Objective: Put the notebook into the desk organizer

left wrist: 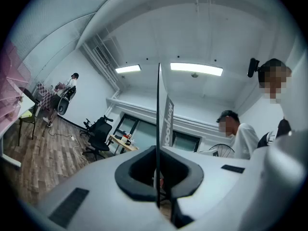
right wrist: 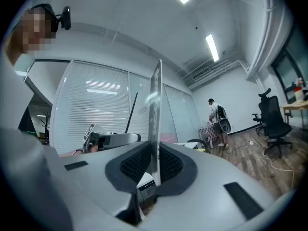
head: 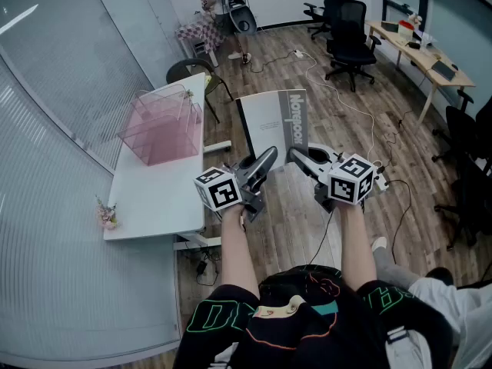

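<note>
**Notebook (head: pixel 273 129) aloft, right of the desk organizer (head: pixel 157 133)**

Held clear of the surface (head: pixel 161 198) that carries the organizer, out past its right edge and over the wooden floor (head: pixel 307 229). Pinched along the lower edge from both sides. Left tongs (head: pixel 267 160) narrowed onto a thin cover leaf, seen edge-on between the pads. Right tongs (head: pixel 298 157) nearly closed on the thicker grey cover bearing the title. Standing upright and slightly spread, with the long axis rising from the tongs to the free top edge, and the title lettering running along that same axis. Spine roughly midway between the two grips.

Seen from the tongs, organizer off to the left and a little farther from the person, open at the top. Left hand the nearer of the two to it. Judged from this: a leftward carry over the surface, then a lowering with the long axis kept upright, the gripped lower edge probably entering the organizer first. Not possible to tell which compartment suits.
</note>
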A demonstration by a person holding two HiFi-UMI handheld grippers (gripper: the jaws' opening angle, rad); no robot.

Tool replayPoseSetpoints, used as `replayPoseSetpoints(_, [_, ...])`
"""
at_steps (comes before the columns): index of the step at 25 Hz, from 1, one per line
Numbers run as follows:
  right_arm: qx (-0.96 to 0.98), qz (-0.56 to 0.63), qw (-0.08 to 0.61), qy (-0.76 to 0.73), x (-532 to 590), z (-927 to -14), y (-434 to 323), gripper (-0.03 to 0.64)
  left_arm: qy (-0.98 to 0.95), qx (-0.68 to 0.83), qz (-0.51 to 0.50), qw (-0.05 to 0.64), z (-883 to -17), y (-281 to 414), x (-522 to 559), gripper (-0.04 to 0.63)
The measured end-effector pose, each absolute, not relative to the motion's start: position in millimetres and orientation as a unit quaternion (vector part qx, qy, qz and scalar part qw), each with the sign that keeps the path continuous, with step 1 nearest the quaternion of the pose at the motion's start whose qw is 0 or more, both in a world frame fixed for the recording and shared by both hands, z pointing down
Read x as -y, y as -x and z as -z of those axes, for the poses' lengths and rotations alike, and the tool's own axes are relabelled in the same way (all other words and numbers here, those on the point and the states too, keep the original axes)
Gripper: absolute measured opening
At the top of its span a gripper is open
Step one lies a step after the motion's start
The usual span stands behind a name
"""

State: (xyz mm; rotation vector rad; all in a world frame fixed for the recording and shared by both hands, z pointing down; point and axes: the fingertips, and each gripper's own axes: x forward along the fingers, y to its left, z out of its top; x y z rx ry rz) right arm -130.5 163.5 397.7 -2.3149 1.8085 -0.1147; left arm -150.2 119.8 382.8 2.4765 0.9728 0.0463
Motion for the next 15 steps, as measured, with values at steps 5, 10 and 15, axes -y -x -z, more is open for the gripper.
replayPoseSetpoints(5, [-0.625, 0.014, 0.087, 0.776, -155, -384, 110, 0.029, -0.904, -0.358, 0.005, 0.234, -370, 130, -112, 0.005])
replayPoseSetpoints(10, [-0.622, 0.023, 0.085, 0.778, -156, -397, 108, 0.029, -0.899, -0.363, 0.001, 0.243, -383, 127, -113, 0.005])
replayPoseSetpoints(15, [-0.622, 0.033, 0.096, 0.776, -154, -404, 104, 0.029, -0.901, -0.352, -0.002, 0.252, -392, 122, -108, 0.005])
